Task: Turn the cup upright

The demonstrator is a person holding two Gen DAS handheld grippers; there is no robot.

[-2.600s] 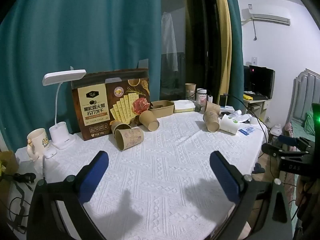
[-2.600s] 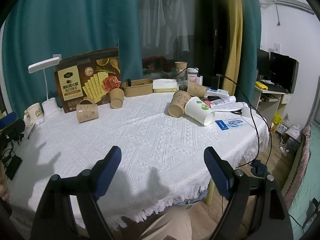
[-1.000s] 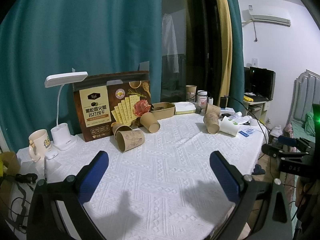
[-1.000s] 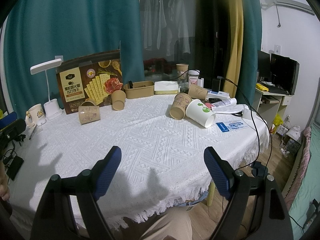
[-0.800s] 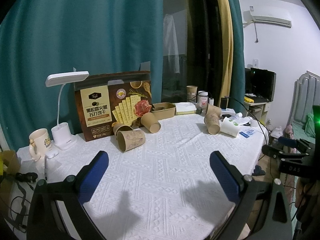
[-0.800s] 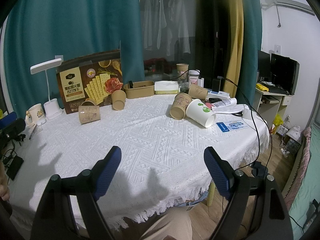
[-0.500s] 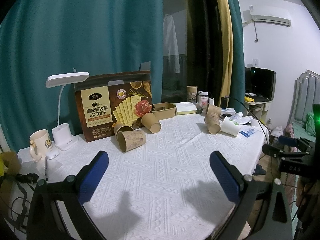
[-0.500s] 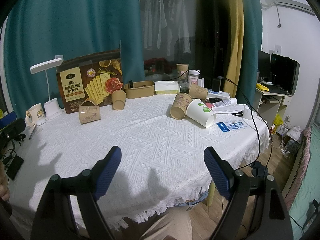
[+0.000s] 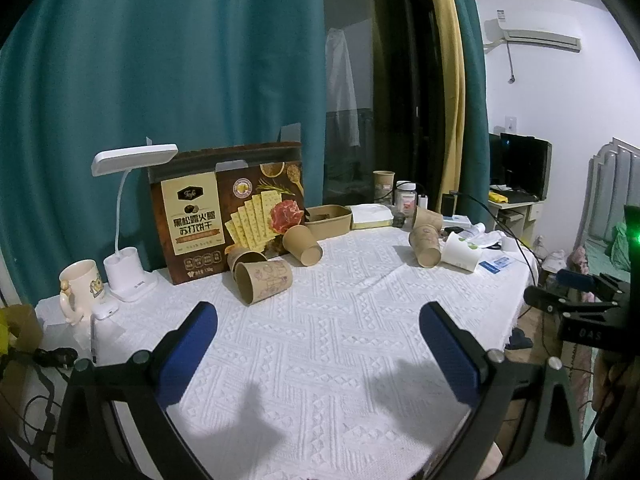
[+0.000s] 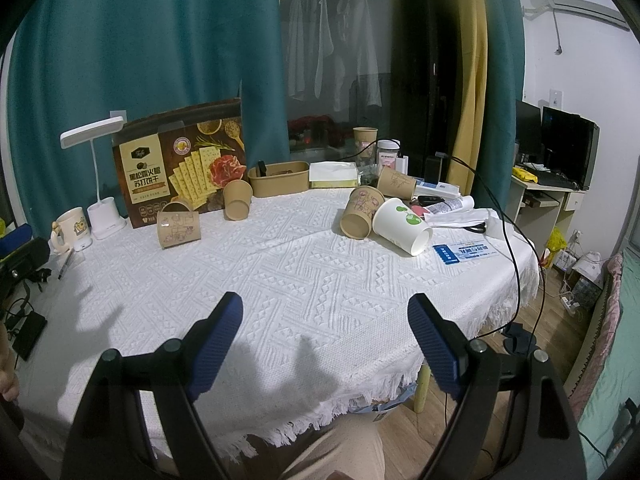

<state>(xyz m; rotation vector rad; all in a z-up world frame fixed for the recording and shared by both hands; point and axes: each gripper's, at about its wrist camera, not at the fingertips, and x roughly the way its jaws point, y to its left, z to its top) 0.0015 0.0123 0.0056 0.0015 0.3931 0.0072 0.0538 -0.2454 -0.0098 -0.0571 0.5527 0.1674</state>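
Several paper cups lie tipped on the white tablecloth (image 9: 320, 340). A brown printed cup (image 9: 264, 282) lies on its side at the back left, also in the right wrist view (image 10: 178, 229). A plain brown cup (image 9: 303, 245) leans by the cracker box. At the right lie another brown cup (image 10: 361, 212) and a white cup with green dots (image 10: 402, 226). My left gripper (image 9: 318, 354) is open and empty above the near table. My right gripper (image 10: 324, 346) is open and empty near the front edge.
A cracker box (image 9: 228, 212), a white desk lamp (image 9: 128, 216), a mug (image 9: 78, 286) and a brown tray (image 9: 329, 221) stand along the back. Cables, papers and a blue card (image 10: 466, 252) lie at the right edge. The table's fringed front edge (image 10: 320, 416) is close.
Both views have shifted only slightly: the cups sit a touch lower and closer in the left wrist view. Both grippers stay open and empty. No cup has moved.
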